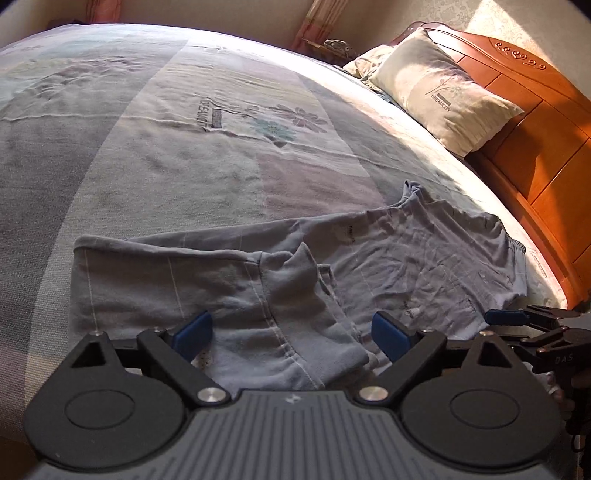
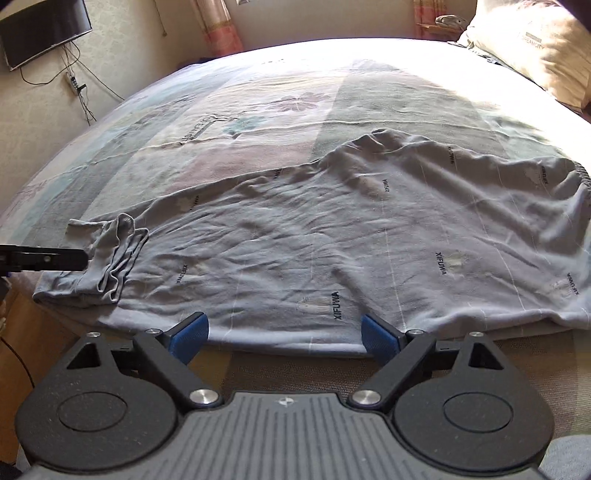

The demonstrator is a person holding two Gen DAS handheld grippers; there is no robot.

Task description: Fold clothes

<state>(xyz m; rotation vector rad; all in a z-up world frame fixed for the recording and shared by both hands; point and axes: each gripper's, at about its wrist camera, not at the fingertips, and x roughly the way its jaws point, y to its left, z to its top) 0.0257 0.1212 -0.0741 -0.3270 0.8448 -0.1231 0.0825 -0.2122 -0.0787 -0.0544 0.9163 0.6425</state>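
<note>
A pair of grey-blue pants with small printed words lies spread along the near edge of the bed; it also shows in the left wrist view. Its waistband is at the right. The leg cuffs are bunched and folded back at the left end. My left gripper is open, its blue pads either side of the bunched cuffs. My right gripper is open at the pants' near edge, around mid-leg. The right gripper also shows in the left wrist view, and the left gripper's tip in the right wrist view.
The bed sheet has a patchwork flower print. A pillow leans on the orange wooden headboard at the right. A wall-mounted screen with hanging cables is at the far left. A nightstand stands beyond the bed.
</note>
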